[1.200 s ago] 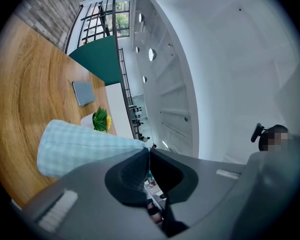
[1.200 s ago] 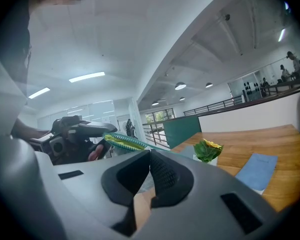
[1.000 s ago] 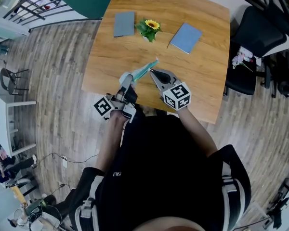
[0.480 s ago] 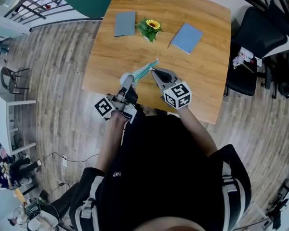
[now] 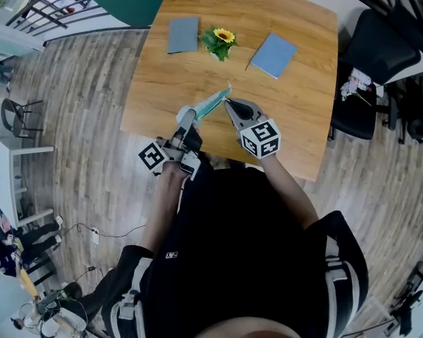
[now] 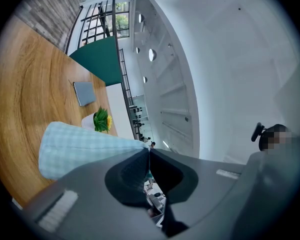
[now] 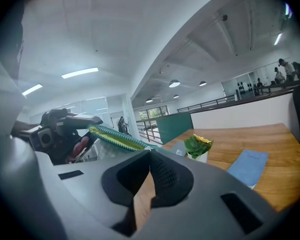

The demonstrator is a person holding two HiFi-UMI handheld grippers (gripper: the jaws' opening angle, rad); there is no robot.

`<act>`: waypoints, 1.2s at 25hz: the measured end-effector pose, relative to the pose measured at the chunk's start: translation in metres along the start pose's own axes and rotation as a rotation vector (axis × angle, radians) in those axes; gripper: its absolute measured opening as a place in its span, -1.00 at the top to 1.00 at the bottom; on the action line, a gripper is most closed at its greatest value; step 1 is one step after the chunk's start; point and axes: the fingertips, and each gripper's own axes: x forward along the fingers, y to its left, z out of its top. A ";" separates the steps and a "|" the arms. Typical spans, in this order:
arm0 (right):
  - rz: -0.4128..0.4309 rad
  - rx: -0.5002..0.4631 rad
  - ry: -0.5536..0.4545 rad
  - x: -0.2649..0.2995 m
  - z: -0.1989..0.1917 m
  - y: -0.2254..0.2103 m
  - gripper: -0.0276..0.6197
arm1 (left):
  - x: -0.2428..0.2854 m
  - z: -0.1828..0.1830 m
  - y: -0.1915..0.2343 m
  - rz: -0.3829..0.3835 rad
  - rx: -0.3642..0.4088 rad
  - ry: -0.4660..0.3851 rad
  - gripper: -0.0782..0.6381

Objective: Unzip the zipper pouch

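Observation:
The zipper pouch (image 5: pixel 211 103), pale teal checked cloth, hangs just above the wooden table (image 5: pixel 296 118) between both grippers. My left gripper (image 5: pixel 189 113) is shut on the pouch's near-left end; in the left gripper view the checked cloth (image 6: pixel 82 149) runs into the closed jaws of the left gripper (image 6: pixel 148 150). My right gripper (image 5: pixel 227 102) is shut at the pouch's far-right end. The right gripper view shows the green zipper line (image 7: pixel 115 136) leading to the closed tips of the right gripper (image 7: pixel 150 151), which appear to pinch the zipper pull; the pull itself is hidden.
At the far side of the table lie a grey notebook (image 5: pixel 182 34), a small potted sunflower (image 5: pixel 219 42) and a blue notebook (image 5: pixel 272 55). A black chair (image 5: pixel 377 55) stands to the right of the table. The table's front edge runs just before my hands.
The right gripper has edged slightly to the right along the pouch. The left gripper and the pouch's left end have stayed where they were.

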 end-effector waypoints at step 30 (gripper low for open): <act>-0.044 0.010 0.038 0.000 -0.009 -0.021 0.90 | -0.006 0.000 -0.001 -0.004 -0.006 0.014 0.76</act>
